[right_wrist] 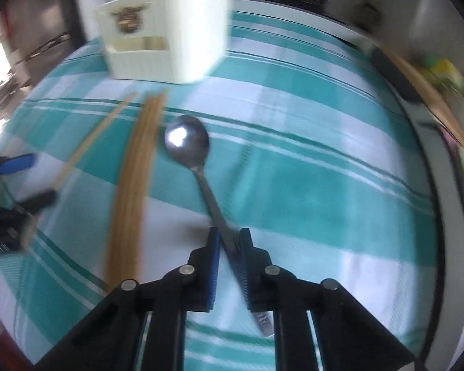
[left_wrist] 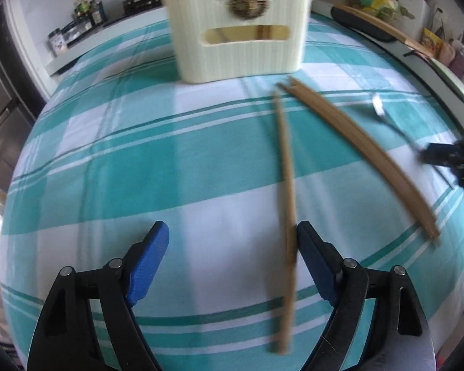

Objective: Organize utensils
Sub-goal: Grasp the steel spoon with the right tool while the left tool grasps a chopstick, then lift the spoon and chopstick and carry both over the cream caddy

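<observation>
Left wrist view takes in a teal-checked tabletop (left_wrist: 108, 160) with a cream caddy (left_wrist: 238, 37) standing at its far side, a wooden piece already poking from the top. Nearer lie a pair of chopsticks (left_wrist: 365, 157), side by side and pointing toward the caddy, and a single chopstick (left_wrist: 286, 170) running back to the left gripper (left_wrist: 232, 247), whose blue fingers (left_wrist: 151, 256) are spread wide, the chopstick just inside the right one and seemingly ungrasped, though blur hides any contact. Right wrist view shows the right gripper (right_wrist: 229, 247) clamped on the handle of a steel spoon (right_wrist: 188, 142), bowl forward, apparently just above the cloth. Likely next, the spoon goes to the caddy: best kept level, carried clear of the chopsticks, then tipped handle-down over the rim before the fingers let go.
</observation>
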Tool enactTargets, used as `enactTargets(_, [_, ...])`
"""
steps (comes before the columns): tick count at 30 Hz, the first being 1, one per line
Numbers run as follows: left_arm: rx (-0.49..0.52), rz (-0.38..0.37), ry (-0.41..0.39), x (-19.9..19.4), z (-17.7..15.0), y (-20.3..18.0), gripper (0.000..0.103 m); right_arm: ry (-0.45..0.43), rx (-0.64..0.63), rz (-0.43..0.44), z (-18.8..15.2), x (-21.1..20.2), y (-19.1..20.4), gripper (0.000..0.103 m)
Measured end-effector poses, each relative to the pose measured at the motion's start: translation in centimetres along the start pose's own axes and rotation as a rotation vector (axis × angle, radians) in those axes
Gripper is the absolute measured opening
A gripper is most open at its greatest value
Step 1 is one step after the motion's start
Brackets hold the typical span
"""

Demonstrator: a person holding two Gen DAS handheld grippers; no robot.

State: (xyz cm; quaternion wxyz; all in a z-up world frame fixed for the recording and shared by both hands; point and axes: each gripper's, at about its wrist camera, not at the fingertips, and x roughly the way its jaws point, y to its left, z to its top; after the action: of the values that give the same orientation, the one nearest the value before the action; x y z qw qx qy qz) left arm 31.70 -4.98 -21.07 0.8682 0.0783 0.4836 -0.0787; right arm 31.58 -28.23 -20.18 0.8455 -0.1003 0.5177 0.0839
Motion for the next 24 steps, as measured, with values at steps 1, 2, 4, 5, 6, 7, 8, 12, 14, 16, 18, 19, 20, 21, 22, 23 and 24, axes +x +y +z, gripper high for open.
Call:
enactTargets(1, [-0.011, -0.005, 0.005, 0.0, -0.2, 0.9, 0.087, 0.009, -0.001, -0.003, -0.6, -0.3, -0.2, 0.012])
enactTargets(2, [-0.020, -0.016, 0.009, 0.0, -0.3, 1.5, 0.087, 0.014, -0.004, 0.003, -0.9, -0.6, -0.4, 0.012])
enactTargets(4, [-0.026, -0.059, 0.016, 0.2, -0.4, 2.6, 0.088, 0.013, -0.011, 0.031, -1.3, -0.9, -0.5, 0.014])
enactTargets(5, [-0.017, -0.070, 0.018, 0.3, -0.3, 2.6, 0.089, 0.014, -0.017, 0.038, -1.4, -0.9, -0.5, 0.022])
enactTargets(6, [0.005, -0.083, 0.027, 0.3, -0.2, 2.6, 0.092, 0.012, -0.024, 0.038, -1.6, -0.9, -0.8, 0.035])
enactTargets(7, [0.026, -0.092, 0.036, 0.4, -0.1, 2.3, 0.094, 0.000, -0.040, 0.036, -1.7, -1.0, -0.6, 0.040])
enactTargets(8, [0.060, -0.106, 0.047, 0.5, 0.1, 2.0, 0.094, -0.009, -0.060, 0.042, -1.9, -1.0, -0.6, 0.047])
enactTargets(12, [0.187, -0.163, 0.075, 1.2, 1.8, 0.1, 0.094, -0.033, -0.136, 0.062, -0.5, -0.2, 0.2, 0.048])
enactTargets(14, [0.222, -0.164, 0.080, 1.9, 3.0, -0.8, 0.093, -0.035, -0.150, 0.077, 0.4, 0.2, 0.3, 0.048])
enactTargets(16, [0.235, -0.172, 0.090, 2.8, 4.6, -1.6, 0.086, -0.035, -0.160, 0.089, 1.5, 0.9, 0.4, 0.048])
enactTargets(18, [0.238, -0.186, 0.100, 3.4, 6.1, -2.4, 0.078, -0.040, -0.169, 0.093, 2.5, 1.5, 0.6, 0.048])
enactTargets(19, [0.241, -0.183, 0.103, 3.8, 6.9, -2.7, 0.074, -0.043, -0.172, 0.097, 3.1, 1.8, 0.8, 0.048])
enactTargets(20, [0.245, -0.177, 0.104, 4.2, 7.6, -3.2, 0.071, -0.049, -0.172, 0.103, 3.7, 2.1, 1.0, 0.048])
enactTargets(21, [0.246, -0.178, 0.106, 4.4, 8.0, -3.5, 0.066, -0.054, -0.172, 0.107, 4.2, 2.4, 1.1, 0.048])
enactTargets(22, [0.241, -0.184, 0.107, 4.7, 8.7, -3.9, 0.060, -0.061, -0.171, 0.108, 4.9, 2.8, 1.3, 0.048])
enactTargets(23, [0.240, -0.184, 0.104, 4.9, 9.3, -4.4, 0.056, -0.072, -0.166, 0.118, 5.5, 3.2, 1.5, 0.048])
enactTargets(24, [0.243, -0.188, 0.098, 5.1, 9.6, -4.7, 0.042, -0.087, -0.155, 0.130, 5.9, 3.5, 1.5, 0.048])
